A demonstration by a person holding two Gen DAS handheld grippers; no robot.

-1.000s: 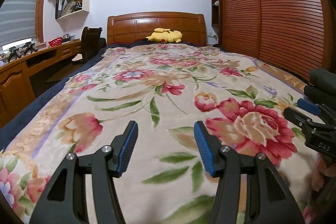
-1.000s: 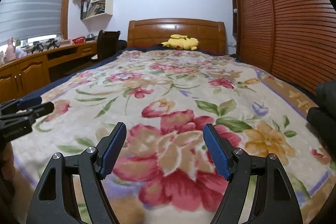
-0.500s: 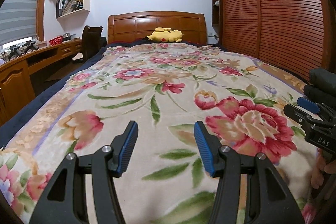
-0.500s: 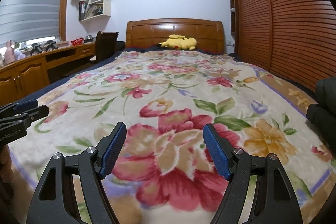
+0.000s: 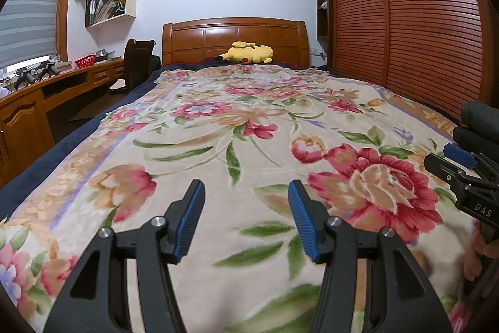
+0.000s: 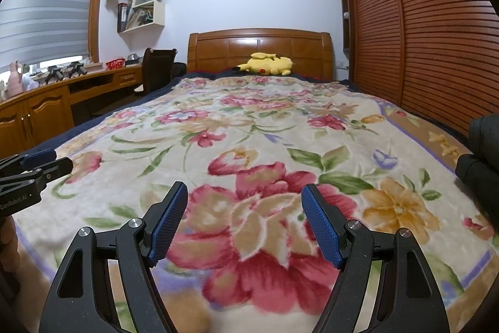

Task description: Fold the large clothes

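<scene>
Two claws hovered over the foot of the bed, and almost nothing had changed in the past second: both had kept still, aimed slightly downward along the blanket (image 5: 249, 120). The left claw (image 5: 246, 208) had its blue pads apart with nothing between them; the right claw (image 6: 244, 214) stood wider, also empty. Each showed at the edge of the other's view, side by side and apart. A dark bundle (image 5: 480, 127), likely the clothes to fold, lay at the bed's right edge, just beyond the right claw; its shape was cut off by the frame, so what garment it was could not be told. A yellow plush (image 5: 249, 52) rested by the headboard (image 5: 234, 36). With neither claw touching cloth, folding seemed not yet begun.
</scene>
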